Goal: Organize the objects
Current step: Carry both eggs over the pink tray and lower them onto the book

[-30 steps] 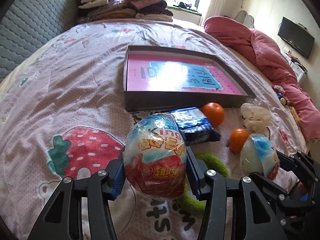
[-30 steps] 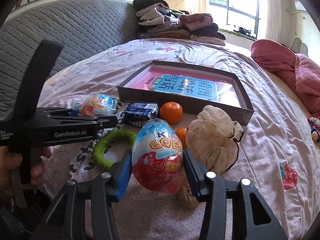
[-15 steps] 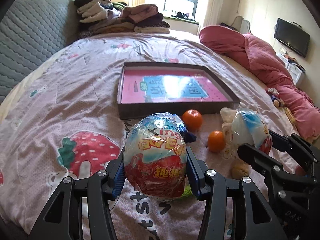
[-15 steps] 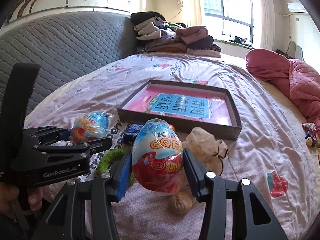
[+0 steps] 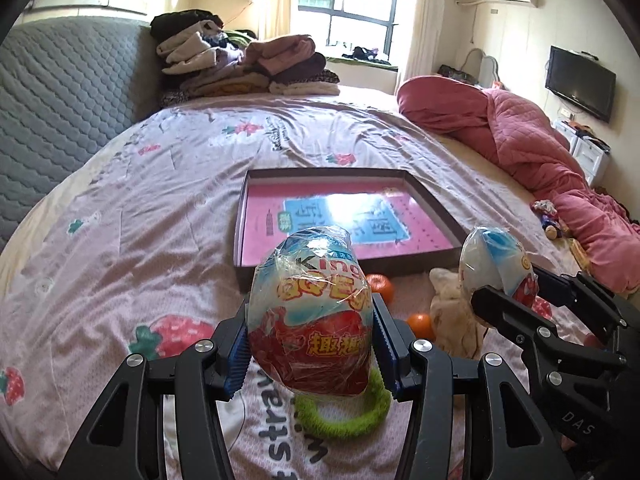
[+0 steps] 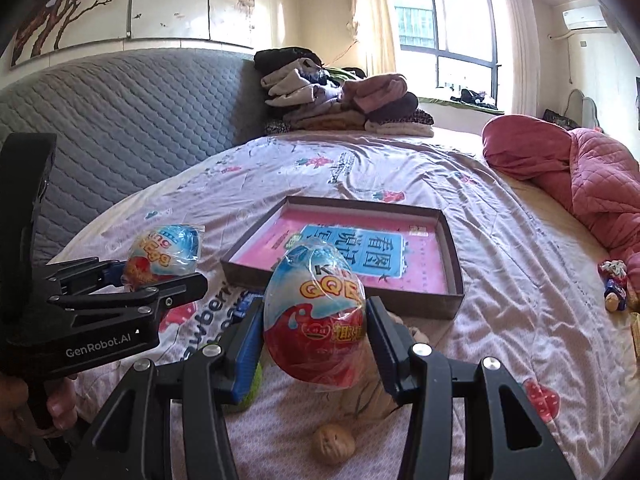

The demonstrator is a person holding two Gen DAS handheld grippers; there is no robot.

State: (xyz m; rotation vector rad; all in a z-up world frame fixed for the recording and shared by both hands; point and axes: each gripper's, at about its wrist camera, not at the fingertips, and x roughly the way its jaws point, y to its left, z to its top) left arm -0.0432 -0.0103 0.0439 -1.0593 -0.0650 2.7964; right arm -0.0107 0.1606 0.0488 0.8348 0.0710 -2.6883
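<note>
My left gripper is shut on a wrapped toy egg, held above the bed; it also shows in the right wrist view. My right gripper is shut on a second wrapped toy egg, seen at the right in the left wrist view. Ahead lies a shallow brown box with a pink and blue sheet inside. Below the grippers lie a green ring, two oranges, a beige cloth lump and a walnut.
A pink quilt lies along the right side of the bed. Folded clothes are piled at the far end by a grey headboard. Small toys sit at the right edge.
Both grippers have risen and pulled back from the bed, each still holding its egg. The box and loose objects look farther away and lower.
</note>
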